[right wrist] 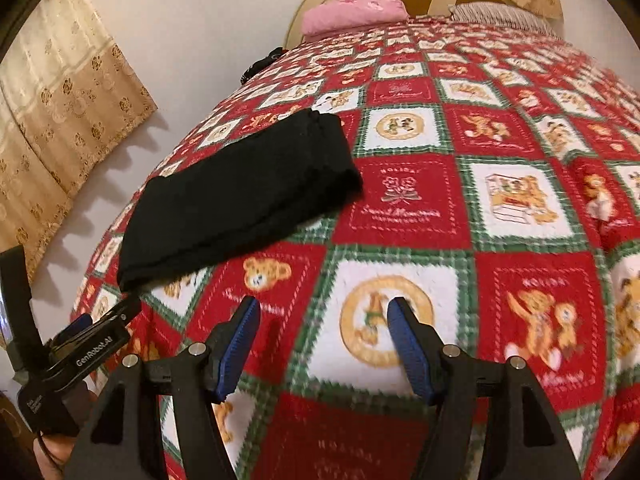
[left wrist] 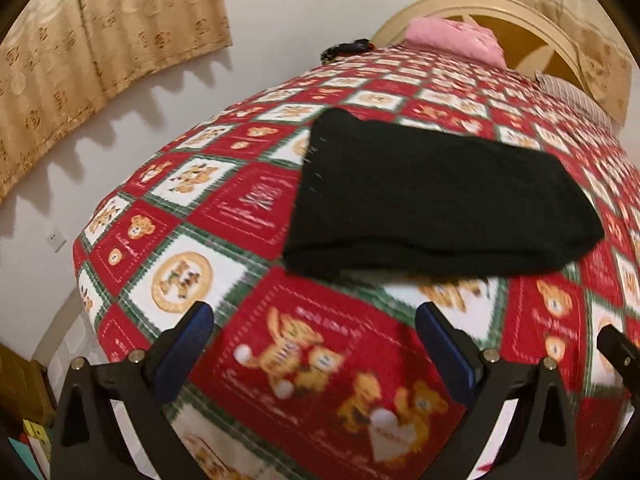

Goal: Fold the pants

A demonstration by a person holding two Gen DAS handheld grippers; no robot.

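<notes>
The black pants (left wrist: 432, 200) lie folded into a flat rectangle on the red, white and green teddy-bear bedspread (left wrist: 320, 368). In the right wrist view they lie up and to the left (right wrist: 240, 196). My left gripper (left wrist: 314, 320) is open and empty, hovering over the bedspread just in front of the pants' near edge. My right gripper (right wrist: 324, 316) is open and empty, above the bedspread (right wrist: 404, 208) to the right of the pants. The left gripper also shows at the left edge of the right wrist view (right wrist: 92, 340).
A folded pink cloth (right wrist: 352, 8) lies at the head of the bed by the cream headboard (left wrist: 480, 4). A striped pillow (right wrist: 500, 16) sits beside it. A dark object (left wrist: 346, 49) lies at the bed's far left edge. A white wall and gold curtains (left wrist: 80, 64) stand on the left.
</notes>
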